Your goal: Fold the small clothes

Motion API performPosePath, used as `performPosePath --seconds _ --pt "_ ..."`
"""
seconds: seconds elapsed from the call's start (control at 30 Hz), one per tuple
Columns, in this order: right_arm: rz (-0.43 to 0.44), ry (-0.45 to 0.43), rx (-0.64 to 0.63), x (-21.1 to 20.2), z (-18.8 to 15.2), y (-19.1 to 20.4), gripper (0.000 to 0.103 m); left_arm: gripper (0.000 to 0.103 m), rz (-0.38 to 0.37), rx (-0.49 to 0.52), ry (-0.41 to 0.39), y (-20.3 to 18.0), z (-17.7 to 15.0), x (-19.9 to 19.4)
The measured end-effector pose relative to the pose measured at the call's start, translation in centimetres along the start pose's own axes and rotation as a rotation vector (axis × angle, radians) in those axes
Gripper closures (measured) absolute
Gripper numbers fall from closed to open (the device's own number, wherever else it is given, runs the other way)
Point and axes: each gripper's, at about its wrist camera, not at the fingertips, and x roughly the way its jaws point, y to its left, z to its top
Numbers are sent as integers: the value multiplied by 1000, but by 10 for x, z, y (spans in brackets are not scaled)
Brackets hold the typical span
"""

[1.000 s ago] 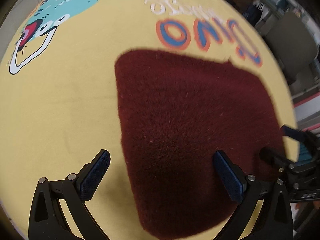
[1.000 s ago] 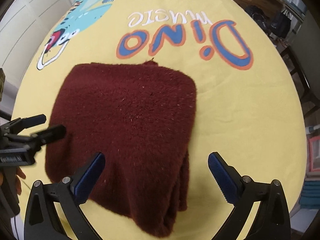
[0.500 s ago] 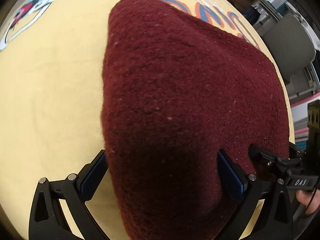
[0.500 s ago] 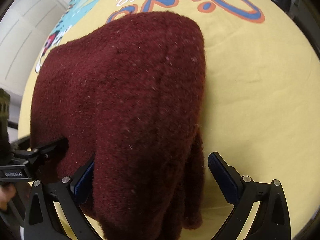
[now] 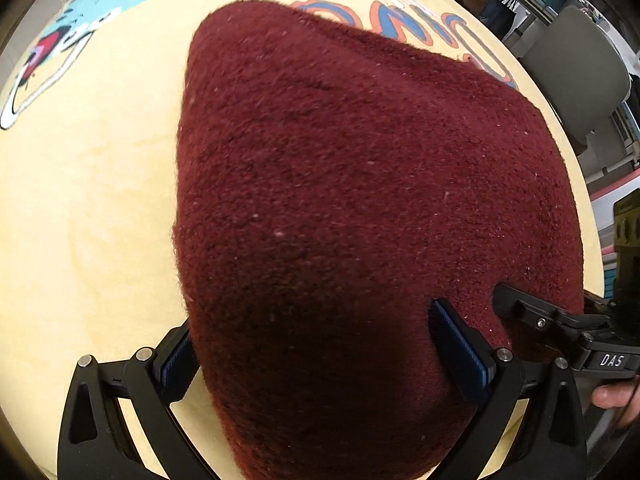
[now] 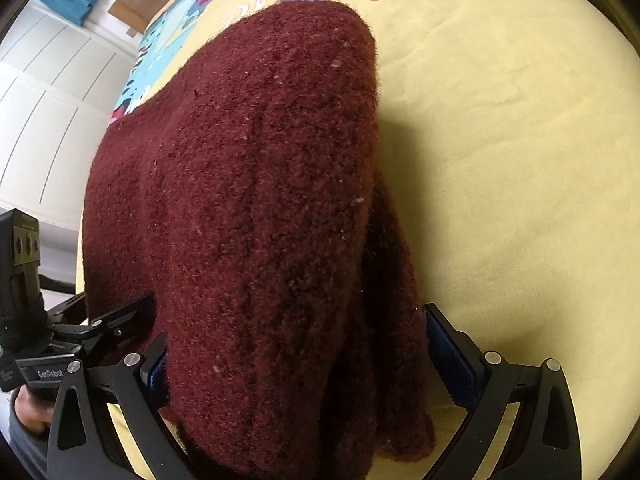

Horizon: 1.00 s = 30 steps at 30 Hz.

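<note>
Now dark maroon fuzzy knitted garment [image 5: 360, 220], folded, lying on yellow printed cloth [image 5: 80, 220] with blue-orange lettering and cartoon dinosaur, near edge bulging up toward both cameras. Left gripper [image 5: 320, 356] standing wide, blue-padded fingers [image 5: 460, 348] straddling garment's near edge, not pinching. Right gripper [image 6: 304, 356] likewise spread wide around near right corner, layered fold edges [image 6: 392, 280] showing between fingers. Grey chair [image 5: 576, 72] sitting beyond cloth; white panelled doors [image 6: 44, 100] at left.
</note>
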Motion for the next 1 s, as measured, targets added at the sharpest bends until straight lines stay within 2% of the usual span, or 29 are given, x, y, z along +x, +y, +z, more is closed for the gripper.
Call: performPosePath --seconds 0.03,0.1,0.23,0.33,0.4,0.5,0.73,0.9,1.0 --pt "4 -5 -6 -2 0 4 18 0 10 15 -6 -2 0 0" --pt "-14 1 -15 -4 0 12 21 4 9 27 -2 -3 2 0" --pt "-32 28 -4 -1 3 22 28 14 -48 -7 37 3 6 3" --pt "-27 38 7 1 6 27 40 28 -68 6 21 6 4 2" --pt "-56 21 -3 -1 5 38 49 44 -76 27 2 6 4 -5" --pt "-129 -16 -48 -11 4 59 59 55 -97 38 -13 8 9 -21" --pt "-131 -83 -71 -49 9 91 62 58 -124 133 -116 26 10 -87" --pt "-107 -137 -139 -70 11 136 62 58 -137 109 -168 64 10 -122" --pt "-112 -149 -186 -68 8 164 62 58 -125 84 -179 90 -11 -135"
